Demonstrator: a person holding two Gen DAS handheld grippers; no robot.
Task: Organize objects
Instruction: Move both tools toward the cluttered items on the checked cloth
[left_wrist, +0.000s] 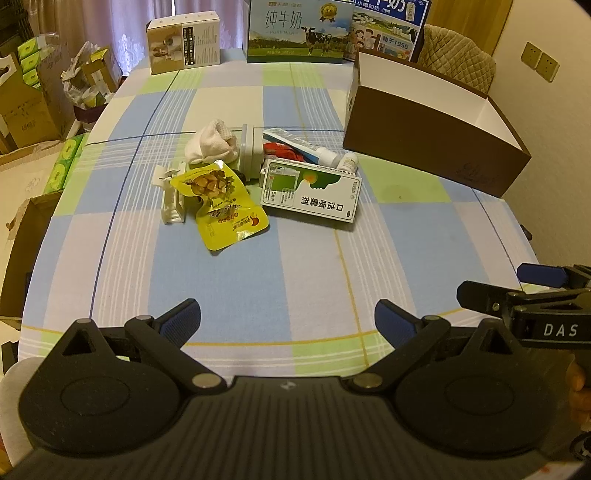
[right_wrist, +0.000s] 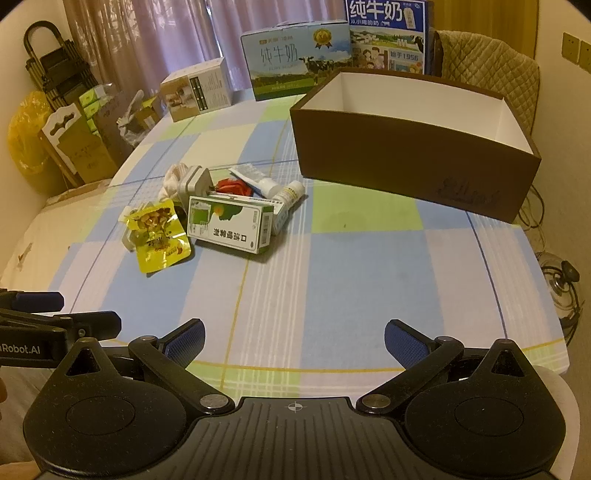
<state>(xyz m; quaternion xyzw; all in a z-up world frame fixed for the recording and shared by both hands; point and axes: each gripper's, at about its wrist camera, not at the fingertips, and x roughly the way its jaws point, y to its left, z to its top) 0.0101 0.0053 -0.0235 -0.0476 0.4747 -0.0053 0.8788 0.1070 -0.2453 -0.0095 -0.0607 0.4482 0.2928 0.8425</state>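
Observation:
A pile of small objects lies mid-table: a yellow snack pouch (left_wrist: 221, 201) (right_wrist: 159, 236), a green-and-white medicine box (left_wrist: 312, 192) (right_wrist: 229, 223), a white sock (left_wrist: 210, 142) (right_wrist: 173, 179), a toothpaste tube (left_wrist: 303, 144) (right_wrist: 253, 179), a small white bottle (left_wrist: 349, 162) (right_wrist: 291, 192), a red wrapper (right_wrist: 231, 186), a grey-white adapter (left_wrist: 251, 153) (right_wrist: 194, 182) and a white clip (left_wrist: 171, 195). A brown open box (left_wrist: 436, 147) (right_wrist: 413, 162) stands to the right, empty inside. My left gripper (left_wrist: 288, 321) and right gripper (right_wrist: 293, 338) both hover open near the table's front edge, well short of the pile.
The checked tablecloth (left_wrist: 295, 266) (right_wrist: 351, 266) covers the table. Milk cartons (left_wrist: 299, 31) (right_wrist: 295, 61) and a beige box (left_wrist: 183, 42) (right_wrist: 195, 90) stand along the far edge. A quilted chair (right_wrist: 491, 70) is behind the brown box. Cardboard boxes and bags sit at the left.

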